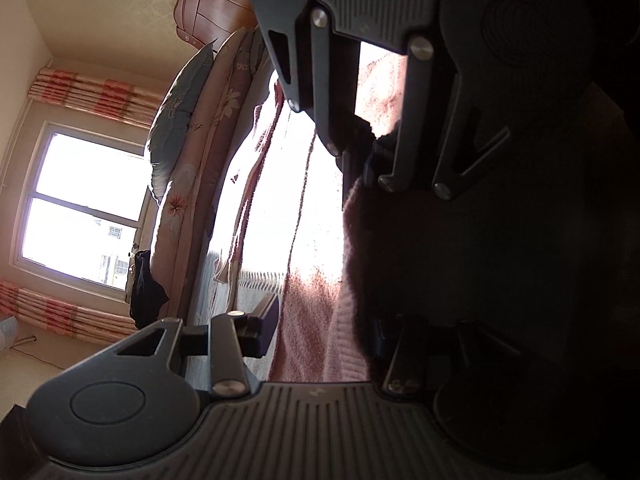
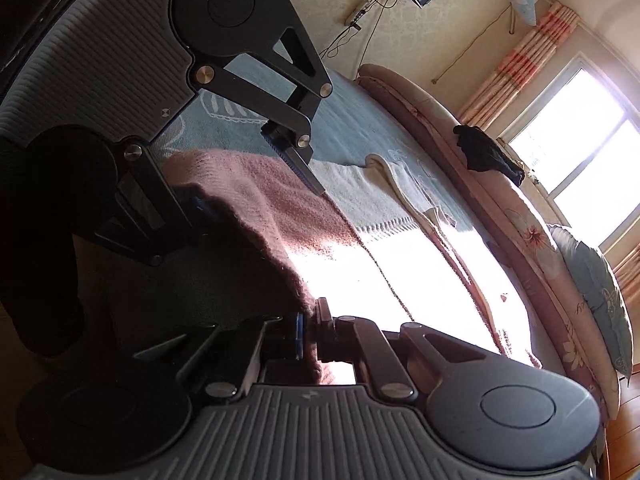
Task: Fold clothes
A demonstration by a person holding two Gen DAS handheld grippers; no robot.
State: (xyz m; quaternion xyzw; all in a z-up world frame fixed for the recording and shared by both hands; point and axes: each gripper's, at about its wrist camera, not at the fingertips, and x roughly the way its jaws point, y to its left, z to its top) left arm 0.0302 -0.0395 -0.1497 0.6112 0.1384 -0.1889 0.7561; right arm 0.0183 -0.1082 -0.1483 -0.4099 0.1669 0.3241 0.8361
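pink sweater (image 2: pixel 256 200) lies spread across the blue bedspread (image 2: pixel 352 128), its far half washed out by sun from the window (image 2: pixel 580 152), its near edge lifted toward the cameras. in the right wrist view the right gripper (image 2: pixel 308 340) looks clamped on that near edge, its pads pinched together with knit caught between them. the other gripper visible in that view, the left gripper (image 1: pixel 320 240), has one finger lying on top of the sweater further along the same edge; in its own view its jaws stand partly apart with the fabric running between them, and i cannot tell for sure that the pads press on it, since that side is in deep shadow. this looks like the start of a fold: both claws taking the near edge. next move calls for a firm bite on the left side too, then carrying the edge up and over toward the pillows (image 2: pixel 600 280), both hands level so the fold lands straight.
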